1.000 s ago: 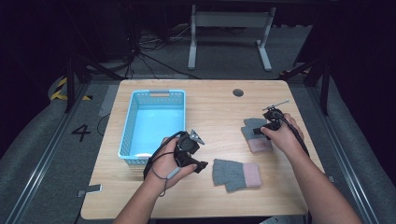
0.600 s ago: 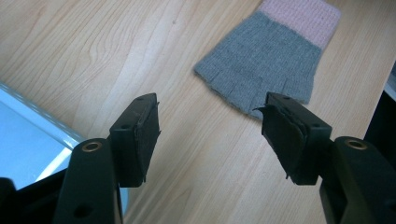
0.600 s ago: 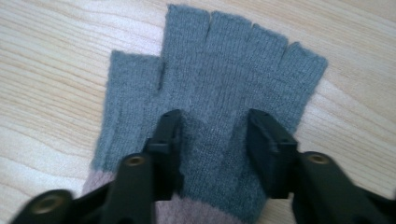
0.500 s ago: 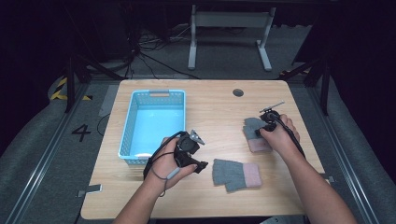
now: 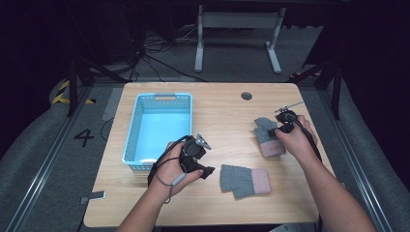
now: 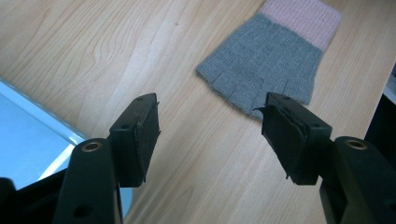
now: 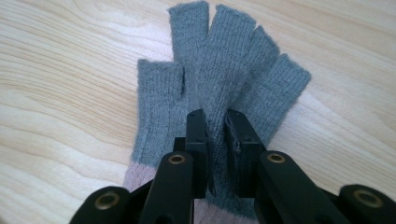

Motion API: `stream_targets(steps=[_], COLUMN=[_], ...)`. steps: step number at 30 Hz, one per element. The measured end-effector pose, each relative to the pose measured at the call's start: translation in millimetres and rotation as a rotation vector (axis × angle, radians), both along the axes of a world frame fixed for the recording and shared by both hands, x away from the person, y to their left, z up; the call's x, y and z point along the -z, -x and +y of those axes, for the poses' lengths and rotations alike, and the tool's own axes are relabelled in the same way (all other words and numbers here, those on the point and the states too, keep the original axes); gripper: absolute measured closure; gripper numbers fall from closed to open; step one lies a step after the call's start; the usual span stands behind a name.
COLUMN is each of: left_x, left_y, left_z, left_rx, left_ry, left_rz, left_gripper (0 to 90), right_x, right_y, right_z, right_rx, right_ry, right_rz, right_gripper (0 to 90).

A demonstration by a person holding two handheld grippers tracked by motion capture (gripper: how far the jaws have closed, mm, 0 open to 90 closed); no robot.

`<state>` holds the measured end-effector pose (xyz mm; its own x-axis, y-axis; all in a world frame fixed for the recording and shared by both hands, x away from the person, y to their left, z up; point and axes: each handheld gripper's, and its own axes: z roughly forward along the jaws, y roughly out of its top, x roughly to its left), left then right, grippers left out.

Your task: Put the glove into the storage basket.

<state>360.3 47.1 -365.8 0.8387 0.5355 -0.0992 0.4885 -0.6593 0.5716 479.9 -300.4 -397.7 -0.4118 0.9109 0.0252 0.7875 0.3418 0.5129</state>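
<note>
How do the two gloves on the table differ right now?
The right glove is pinched in the right tongs, its knit gathered into a fold; the near glove lies flat, untouched. The left tongs stand open, short of the near glove. In the high view the right glove's pink cuff points toward the person; the near glove's cuff points to the right. Both are grey, fingerless and pink-cuffed.

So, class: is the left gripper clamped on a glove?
No, the left gripper is open, with the grey glove lying beyond it.
</note>
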Motion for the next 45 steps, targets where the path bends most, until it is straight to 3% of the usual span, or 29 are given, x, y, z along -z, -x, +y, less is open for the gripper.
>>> stream_targets(steps=[14,20,21,23,24,25,32,33,36,37,45], left_x=[-1.6,-2.3,-2.5,-2.4,-2.4,-2.3,-1.9,-1.9,-1.8,-1.7,-0.2], left_y=[1.0,1.7,1.9,1.9,1.9,1.8,2.0,2.3,2.4,2.2,2.4], left_z=[0.5,0.6,0.7,0.6,0.6,0.4,-0.2,-0.3,0.0,0.1,-1.1], left_rx=[-0.001,0.001,-0.001,-0.001,-0.001,0.001,0.004,0.004,0.003,0.002,0.0], left_ry=[0.0,-0.001,-0.001,-0.001,-0.001,-0.002,-0.004,-0.004,-0.004,-0.006,-0.005], left_rz=[-0.005,-0.004,-0.006,-0.005,-0.005,-0.005,-0.007,-0.005,-0.004,-0.004,-0.002], left_gripper=[37.3,37.3,37.3,37.2,37.2,37.2,37.2,37.2,37.2,37.1,37.1], right_x=[-36.9,-46.5,-49.6,-52.0,-52.0,-53.6,-52.9,-51.4,-50.0,-47.6,-32.3], right_y=[25.7,37.7,43.6,49.9,49.9,56.8,74.6,80.0,84.0,88.4,101.8], right_z=[2.0,7.0,11.0,15.8,15.8,21.8,40.5,47.5,52.4,58.3,73.4], right_rx=[-0.065,-0.137,-0.186,-0.237,-0.237,-0.284,-0.394,-0.438,-0.474,-0.519,-0.612], right_ry=[-0.004,-0.027,-0.026,-0.031,-0.031,-0.027,-0.041,-0.033,-0.029,-0.021,-0.008], right_rz=[-0.064,-0.059,-0.058,-0.05,-0.05,-0.047,-0.035,-0.029,-0.019,-0.005,0.042], right_gripper=[80.8,80.6,80.6,80.6,80.6,80.5,80.3,80.2,80.1,80.0,79.8])
